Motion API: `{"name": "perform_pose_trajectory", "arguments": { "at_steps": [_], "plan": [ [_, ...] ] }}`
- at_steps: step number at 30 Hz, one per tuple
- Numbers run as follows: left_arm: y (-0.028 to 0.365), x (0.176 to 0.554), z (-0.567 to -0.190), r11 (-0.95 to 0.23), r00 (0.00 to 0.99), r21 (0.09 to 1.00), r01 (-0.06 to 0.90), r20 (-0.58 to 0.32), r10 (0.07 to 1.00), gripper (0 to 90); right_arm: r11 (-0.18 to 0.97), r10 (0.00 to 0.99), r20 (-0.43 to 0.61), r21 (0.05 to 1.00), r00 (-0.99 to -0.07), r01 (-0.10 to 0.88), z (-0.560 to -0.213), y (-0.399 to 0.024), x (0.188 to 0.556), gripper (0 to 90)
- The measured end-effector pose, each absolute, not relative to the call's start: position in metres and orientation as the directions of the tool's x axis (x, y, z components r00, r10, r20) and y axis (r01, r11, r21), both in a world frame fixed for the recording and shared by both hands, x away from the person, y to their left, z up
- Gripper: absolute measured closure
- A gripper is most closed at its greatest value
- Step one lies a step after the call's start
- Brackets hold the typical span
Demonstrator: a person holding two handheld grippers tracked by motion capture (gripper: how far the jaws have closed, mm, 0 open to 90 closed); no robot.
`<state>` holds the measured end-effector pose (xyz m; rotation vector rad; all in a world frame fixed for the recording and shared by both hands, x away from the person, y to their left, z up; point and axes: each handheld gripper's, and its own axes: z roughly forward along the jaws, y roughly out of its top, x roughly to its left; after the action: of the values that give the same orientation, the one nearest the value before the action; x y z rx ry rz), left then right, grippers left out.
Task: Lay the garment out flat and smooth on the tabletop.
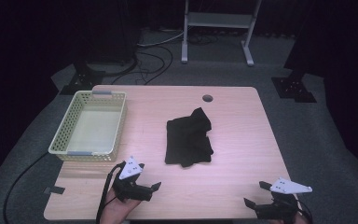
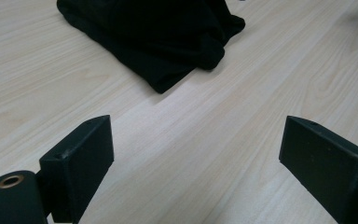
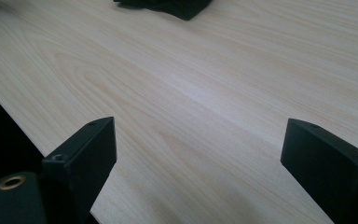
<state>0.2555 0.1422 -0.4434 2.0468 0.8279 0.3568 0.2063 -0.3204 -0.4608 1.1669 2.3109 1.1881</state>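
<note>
Black cloth (image 1: 189,137) crumpled mid-frame on table (image 1: 242,140). Left gripper (image 1: 150,179) bottom left, right gripper (image 1: 256,193) bottom right, both jaws spread wide, pinching nothing.

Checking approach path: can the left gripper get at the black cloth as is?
Probably yes. Left gripper is open, with bare table between it and the black cloth; the basket sits off to the side.

The left gripper (image 2: 196,154) hangs over the pale wooden table (image 2: 270,84) with its two black jaws wide apart and nothing between them. Ahead of it, near but apart, a crumpled black cloth (image 2: 158,37) lies on the table.
</note>
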Motion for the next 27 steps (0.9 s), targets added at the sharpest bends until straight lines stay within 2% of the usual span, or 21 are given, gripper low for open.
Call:
{"name": "perform_pose_trajectory", "arguments": {
  "at_steps": [12,27],
  "plan": [
    [0.132,0.259,-0.442,-0.418,0.759,0.814,0.404,-0.042,0.65,9.1,0.35,0.759,0.088,0.78,-0.645,0.518,-0.453,-0.316,0.213,10.2],
    [0.131,0.263,-0.446,-0.417,0.768,0.819,0.394,-0.045,0.639,9.2,0.402,0.716,0.057,0.782,-0.696,0.477,-0.435,-0.292,0.244,10.2]
  ]
}}
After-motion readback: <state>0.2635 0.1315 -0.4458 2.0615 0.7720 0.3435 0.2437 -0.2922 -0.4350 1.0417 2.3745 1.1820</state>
